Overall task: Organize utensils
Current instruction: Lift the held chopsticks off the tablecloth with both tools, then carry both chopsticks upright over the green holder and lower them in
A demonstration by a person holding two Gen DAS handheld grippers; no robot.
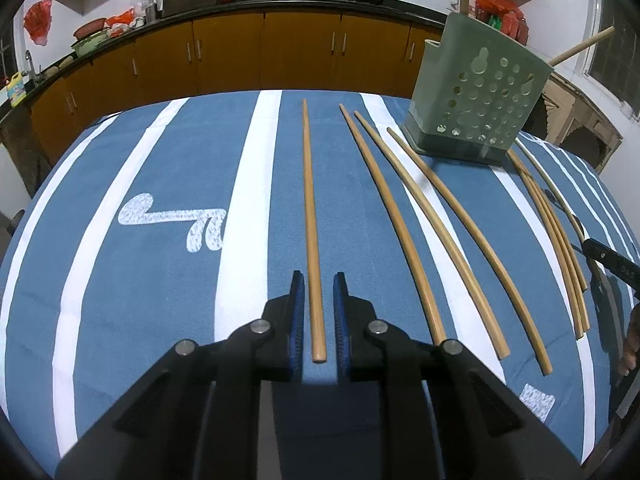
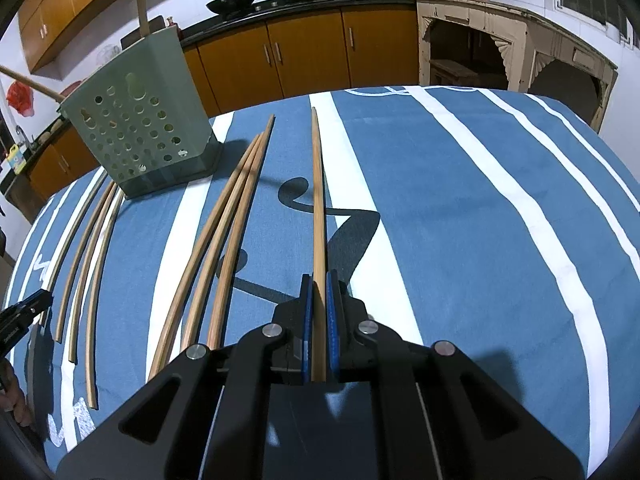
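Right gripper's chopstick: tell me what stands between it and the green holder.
Nothing upright blocks the way. The right gripper is shut on one chopstick; three loose chopsticks lie flat on the cloth between it and the green holder, low enough to pass over.

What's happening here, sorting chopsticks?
Yes. A person works two handheld tools over a blue striped tablecloth. The right tool is shut on one chopstick. The left tool straddles another chopstick, pads not touching it. More chopsticks lie loose beside the green perforated holder, which already holds two.
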